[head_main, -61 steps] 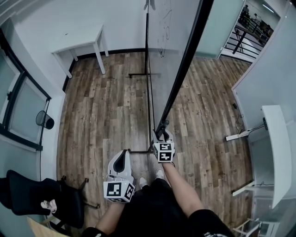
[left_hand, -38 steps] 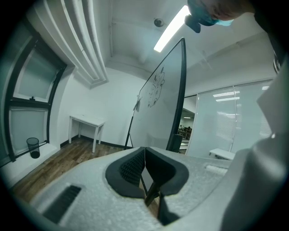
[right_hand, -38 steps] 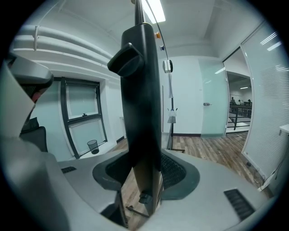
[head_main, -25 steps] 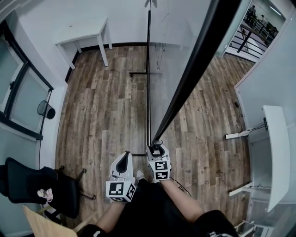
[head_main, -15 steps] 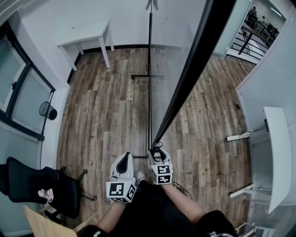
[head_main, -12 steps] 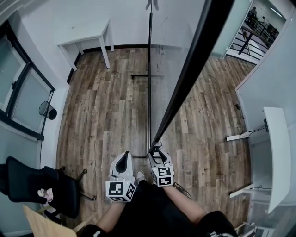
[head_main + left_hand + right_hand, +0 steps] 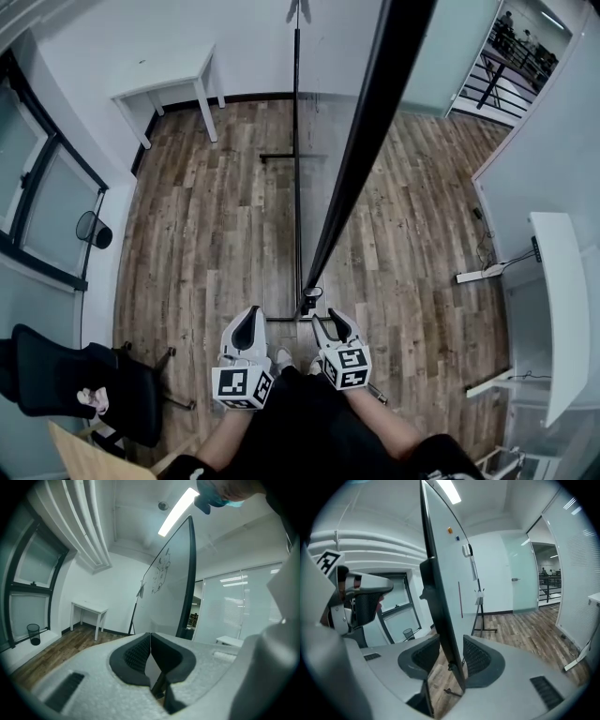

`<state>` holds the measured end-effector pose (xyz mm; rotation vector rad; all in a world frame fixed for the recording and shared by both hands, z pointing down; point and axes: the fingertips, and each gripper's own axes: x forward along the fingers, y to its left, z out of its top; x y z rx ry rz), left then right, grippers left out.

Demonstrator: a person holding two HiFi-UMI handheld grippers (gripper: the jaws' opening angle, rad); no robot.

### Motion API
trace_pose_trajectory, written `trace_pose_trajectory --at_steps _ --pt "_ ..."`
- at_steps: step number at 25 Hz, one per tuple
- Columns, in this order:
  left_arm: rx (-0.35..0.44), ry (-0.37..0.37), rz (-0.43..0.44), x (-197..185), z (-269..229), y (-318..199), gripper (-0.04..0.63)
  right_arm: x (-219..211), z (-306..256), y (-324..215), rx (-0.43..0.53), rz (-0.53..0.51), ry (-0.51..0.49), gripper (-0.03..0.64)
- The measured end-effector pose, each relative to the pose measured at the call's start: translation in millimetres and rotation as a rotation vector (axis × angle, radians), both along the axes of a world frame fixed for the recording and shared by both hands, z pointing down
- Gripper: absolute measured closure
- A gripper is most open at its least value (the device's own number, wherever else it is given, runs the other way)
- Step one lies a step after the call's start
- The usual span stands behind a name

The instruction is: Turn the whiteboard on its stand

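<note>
Now, person: dark clothing at bottom centre of the head view, both forearms reaching up-frame
left gripper: bottom centre, left of the board's near corner; pads pressed together with nothing between them; apart from the whiteboard
right gripper: just right of the left gripper; jaws apart, having just been closing; in the right gripper view the board's black edge stands in the gap, with floor visible between that edge and the left pad; no clamp on it
whiteboard: seen edge-on; black frame runs from the top, right of centre, down to a corner just above the right gripper; toward the top of the frame it diverges to the right of the stand's thin line
stand: thin dark line up the frame centre; one foot bar near the grippers, one farther up-frame
floor: wood planks, centre of frame
chair: black, lower left
bin: dark, left edge, beside the window
desk: white, right edge
table: white, upper left, against the wall
</note>
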<state>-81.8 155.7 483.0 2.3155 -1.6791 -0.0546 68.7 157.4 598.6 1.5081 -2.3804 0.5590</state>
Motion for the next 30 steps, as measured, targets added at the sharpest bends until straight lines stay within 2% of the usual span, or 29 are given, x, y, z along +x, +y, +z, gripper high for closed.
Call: trace_pose_trajectory --at_steps 7,13,30 --pt "0.006 0.006 0.028 8 -6 2 0.577 23 -58 -4 0.092 0.063 -0.066 0.524" --pt "0.047 -0.031 0.043 13 -19 7 0.577 26 -83 6 0.136 0.068 -0.086 0.566" --pt "0.039 -0.018 0.043 24 -16 5 0.577 31 -92 8 0.158 0.075 -0.076 0.601"
